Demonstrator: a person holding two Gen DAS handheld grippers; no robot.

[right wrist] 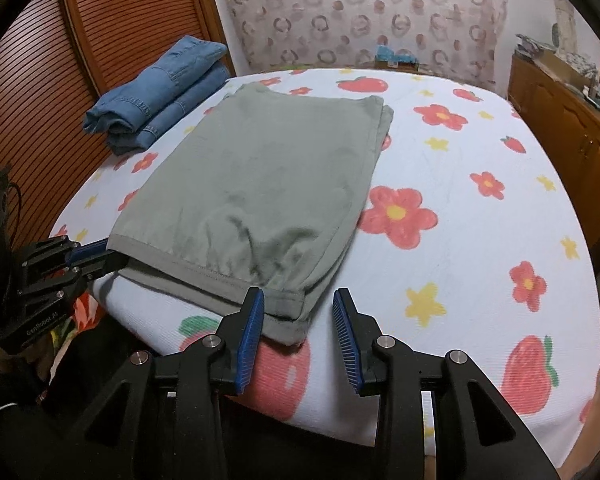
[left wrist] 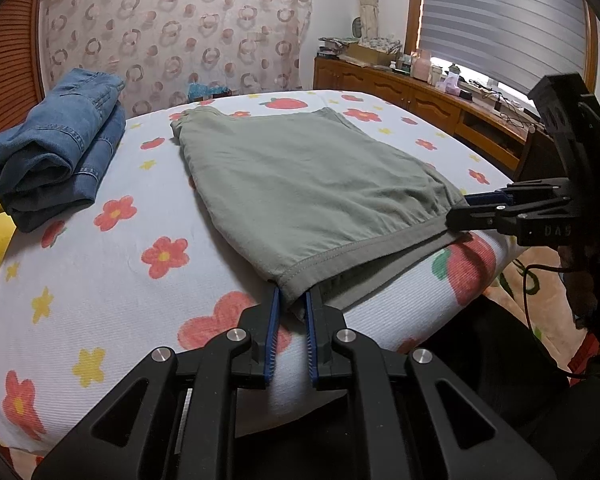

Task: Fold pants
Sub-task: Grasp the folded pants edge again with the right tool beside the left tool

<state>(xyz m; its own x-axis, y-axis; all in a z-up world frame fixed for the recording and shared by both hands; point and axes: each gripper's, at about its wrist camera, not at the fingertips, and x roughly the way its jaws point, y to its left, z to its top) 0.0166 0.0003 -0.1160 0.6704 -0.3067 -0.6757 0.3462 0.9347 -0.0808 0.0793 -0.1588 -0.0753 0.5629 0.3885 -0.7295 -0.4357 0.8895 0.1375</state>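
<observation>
Jaws: your left gripper (left wrist: 291, 307) pinches a near hem corner of the folded grey-green cotton pants (left wrist: 300, 184) on the floral-sheeted bed (left wrist: 112, 280). Your right gripper (right wrist: 299, 322) gapes wide around the other corner, gripping nothing. Lift now and that loose side probably sags, spoiling the fold.

Folded blue jeans (left wrist: 56, 148) lie far ahead-left of the hand-held gripper on the flower-print bedspread (left wrist: 112, 264); a wooden sideboard (left wrist: 412, 96) with clutter stands ahead-right under slatted blinds (left wrist: 500, 20)
</observation>
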